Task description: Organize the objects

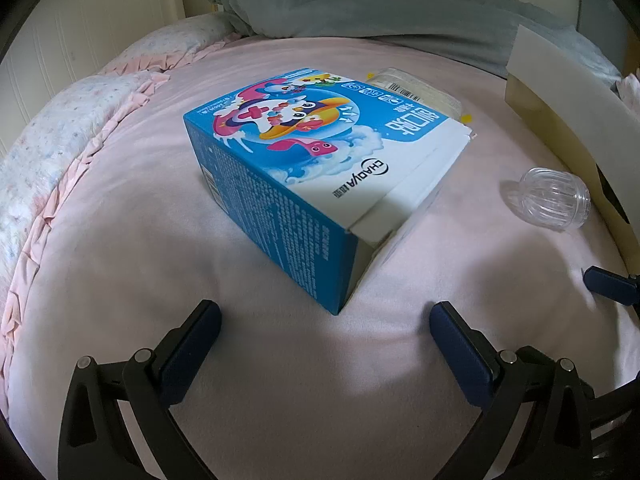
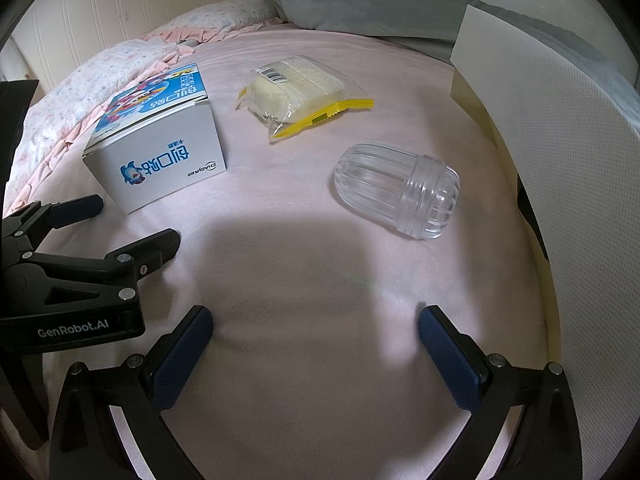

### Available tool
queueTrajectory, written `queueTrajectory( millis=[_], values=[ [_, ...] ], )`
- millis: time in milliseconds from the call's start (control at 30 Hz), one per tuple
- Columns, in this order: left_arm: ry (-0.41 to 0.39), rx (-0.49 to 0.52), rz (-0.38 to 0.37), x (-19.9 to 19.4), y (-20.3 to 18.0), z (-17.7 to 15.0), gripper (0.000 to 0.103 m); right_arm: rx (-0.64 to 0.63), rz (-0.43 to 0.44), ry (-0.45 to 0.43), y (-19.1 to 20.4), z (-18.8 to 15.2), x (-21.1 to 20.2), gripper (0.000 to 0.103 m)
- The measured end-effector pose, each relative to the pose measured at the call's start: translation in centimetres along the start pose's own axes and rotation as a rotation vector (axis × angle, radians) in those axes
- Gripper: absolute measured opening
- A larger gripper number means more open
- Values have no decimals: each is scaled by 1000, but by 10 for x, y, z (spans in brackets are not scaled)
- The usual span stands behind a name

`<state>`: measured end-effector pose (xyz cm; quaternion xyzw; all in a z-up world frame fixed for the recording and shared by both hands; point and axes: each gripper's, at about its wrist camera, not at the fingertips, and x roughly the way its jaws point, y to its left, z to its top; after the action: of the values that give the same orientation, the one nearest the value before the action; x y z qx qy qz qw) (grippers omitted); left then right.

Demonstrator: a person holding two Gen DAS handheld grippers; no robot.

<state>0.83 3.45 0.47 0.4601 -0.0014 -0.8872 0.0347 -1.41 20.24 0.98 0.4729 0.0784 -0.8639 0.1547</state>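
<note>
A blue and white cartoon-printed box [image 1: 304, 168] lies on the pink bed cover [image 1: 280, 360], just ahead of my open, empty left gripper [image 1: 325, 332]. The box also shows in the right wrist view [image 2: 160, 152] at the left. A clear ribbed plastic jar [image 2: 398, 190] lies on its side ahead and right of my open, empty right gripper [image 2: 314, 332]; it shows in the left wrist view [image 1: 556, 200] too. A clear snack packet with yellow edges [image 2: 300, 92] lies behind the jar. The left gripper [image 2: 136, 224] shows at the left of the right wrist view.
A white container with a beige inside [image 2: 560, 152] stands along the right edge of the bed. A grey pillow [image 2: 360, 0] lies at the back. A floral quilt with pink ruffles [image 1: 60, 152] runs along the left side. A white panelled wall [image 2: 100, 12] is behind it.
</note>
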Motion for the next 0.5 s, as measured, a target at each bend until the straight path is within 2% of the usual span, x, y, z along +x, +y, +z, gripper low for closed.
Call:
queueTrajectory(
  millis=[500],
  values=[
    [0, 0, -4, 3, 10, 3, 103, -2, -3, -1, -1, 0, -1, 103]
  ],
)
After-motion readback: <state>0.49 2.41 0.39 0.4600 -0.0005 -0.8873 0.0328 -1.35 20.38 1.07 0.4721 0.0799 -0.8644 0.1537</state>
